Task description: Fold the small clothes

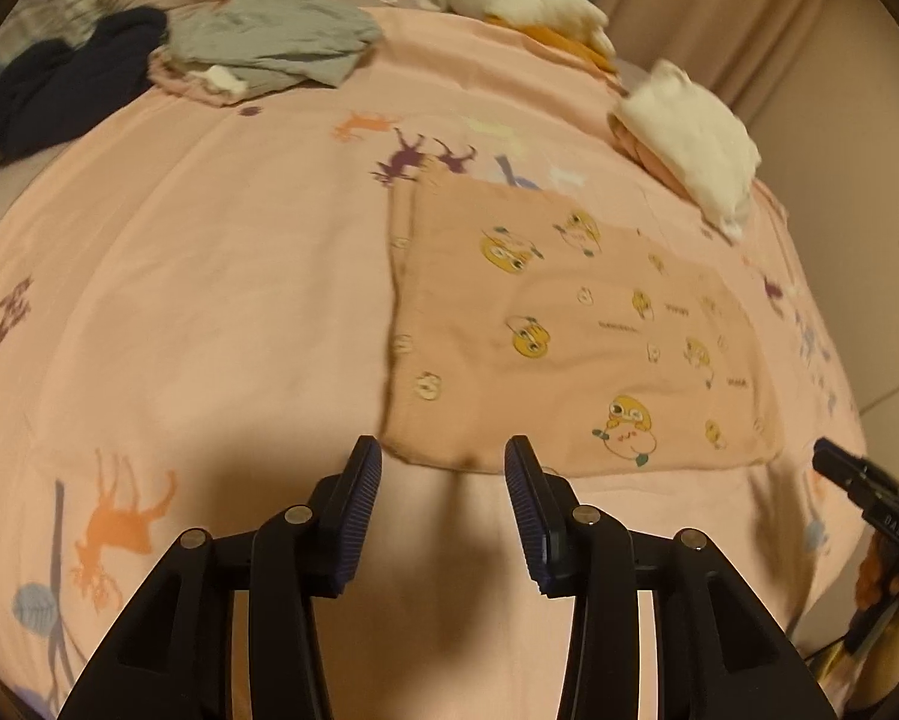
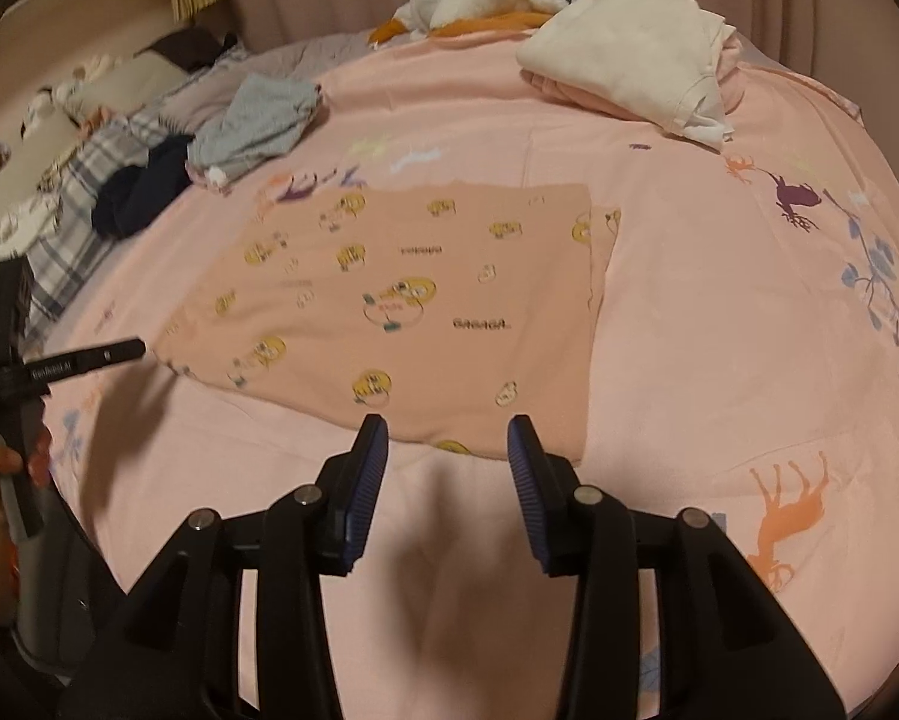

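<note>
Both tongs spread, empty: left gripper [image 1: 443, 450], right gripper [image 2: 447, 429]. Peach cartoon-print cotton garment [image 2: 413, 300] at twelve o'clock; pinch near hem corners together, fold evenly.

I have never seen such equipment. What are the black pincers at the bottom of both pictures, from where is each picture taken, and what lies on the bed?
They are hand-held two-finger grippers, one per hand, each carrying a camera looking along its fingers. One picture comes from the left gripper, the other from the right gripper. Both are open and hold nothing. On the pink bedsheet lies a folded peach garment with cartoon prints. Farther back are a grey garment, a dark garment and white clothes.
</note>
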`<state>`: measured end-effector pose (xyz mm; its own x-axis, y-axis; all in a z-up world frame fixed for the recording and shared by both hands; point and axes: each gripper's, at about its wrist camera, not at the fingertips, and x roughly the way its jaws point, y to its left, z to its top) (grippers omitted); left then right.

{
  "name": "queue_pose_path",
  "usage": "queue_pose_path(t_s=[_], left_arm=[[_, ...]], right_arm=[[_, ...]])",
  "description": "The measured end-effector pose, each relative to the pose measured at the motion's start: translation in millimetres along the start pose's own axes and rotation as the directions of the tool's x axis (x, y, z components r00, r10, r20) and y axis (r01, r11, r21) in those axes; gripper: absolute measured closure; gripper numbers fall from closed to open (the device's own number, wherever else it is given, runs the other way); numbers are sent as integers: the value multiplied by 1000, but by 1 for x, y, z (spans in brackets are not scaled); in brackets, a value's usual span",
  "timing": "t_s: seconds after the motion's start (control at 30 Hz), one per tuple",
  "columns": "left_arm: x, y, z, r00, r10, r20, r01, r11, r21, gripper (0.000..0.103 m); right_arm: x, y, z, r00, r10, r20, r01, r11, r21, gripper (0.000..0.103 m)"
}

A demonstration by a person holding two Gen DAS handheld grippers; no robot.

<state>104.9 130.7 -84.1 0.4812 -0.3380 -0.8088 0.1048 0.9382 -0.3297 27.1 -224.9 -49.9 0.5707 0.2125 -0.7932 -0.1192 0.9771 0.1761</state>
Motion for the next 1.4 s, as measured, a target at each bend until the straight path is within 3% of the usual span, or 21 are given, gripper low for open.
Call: queue_pose_path(t_s=[0.27, 0.5, 0.6, 0.73, 1.4], left_arm=[[2, 29, 2, 996, -86, -7, 84, 980, -180, 61], [11, 41, 4, 988, -151, -32, 138, 959, -247, 61], [15, 46, 6, 987, -158, -34, 144, 955, -261, 60], [20, 50, 7, 986, -164, -40, 147, 950, -274, 51], [41, 48, 23, 966, -251, -60, 223, 928, -298, 44]], right_arm=[[3, 9, 11, 993, 118, 19, -119, 989, 87, 57], [20, 24, 24, 987, 160, -9, -159, 985, 74, 53], [29, 31, 29, 984, 175, -21, -173, 983, 67, 50], [40, 40, 35, 981, 191, -37, -189, 981, 53, 48], [70, 52, 46, 971, 226, -80, -222, 973, 61, 38]])
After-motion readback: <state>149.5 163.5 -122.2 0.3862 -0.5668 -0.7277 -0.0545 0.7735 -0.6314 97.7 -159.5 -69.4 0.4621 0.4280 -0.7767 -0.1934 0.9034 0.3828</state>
